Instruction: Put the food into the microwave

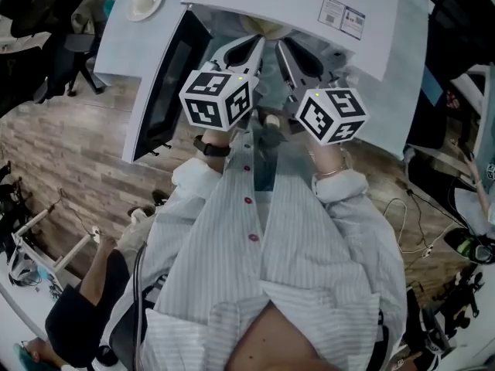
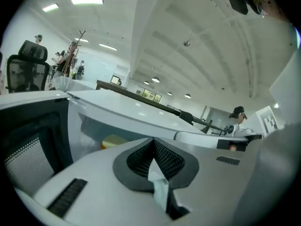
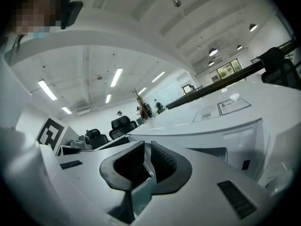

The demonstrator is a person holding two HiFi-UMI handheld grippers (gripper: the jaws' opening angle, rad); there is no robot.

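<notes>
The white microwave (image 1: 294, 6) stands on a white table with its dark door (image 1: 166, 83) swung open to the left. A pale yellow piece of food (image 1: 267, 28) lies inside the cavity; the left gripper view shows the same food (image 2: 114, 141) past the open door (image 2: 28, 159). My left gripper (image 1: 257, 43) is just outside the opening, shut with nothing between its pads (image 2: 153, 142). Beside it on the right, my right gripper (image 1: 282, 46) is also in front of the opening, its jaws together and empty (image 3: 145, 147). The microwave's top (image 3: 211, 121) fills the right gripper view.
A white plate (image 1: 145, 2) sits on the table to the left of the microwave. A person in dark clothes (image 1: 77, 315) is at the lower left. Cables (image 1: 410, 222) trail over the wooden floor at the right. Office chairs (image 3: 122, 124) stand further back.
</notes>
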